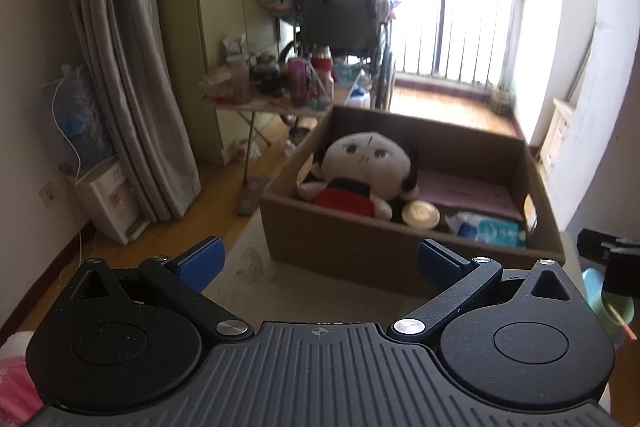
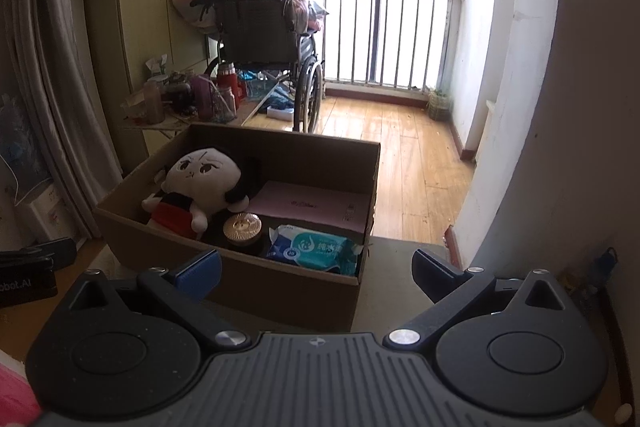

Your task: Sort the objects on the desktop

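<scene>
A cardboard box (image 2: 224, 267) sits open on a pale tabletop (image 1: 240, 267), facing a sunlit room with a wheelchair (image 2: 264, 39) by the balcony rail. Inside the box lie a plush doll (image 2: 196, 187) at the left, a pink flat box (image 2: 312, 205) along the back, a pack of wet wipes (image 2: 312, 247) at the front, and a round gold-lidded jar (image 2: 242, 229) between doll and wipes. Sorting looks largely done. A green cup (image 1: 608, 307) outside the box, at the left view's right edge, may remain. The left gripper (image 1: 320, 261) and right gripper (image 2: 316, 267) both hover before the box, jaws spread wide, holding and touching nothing.
</scene>
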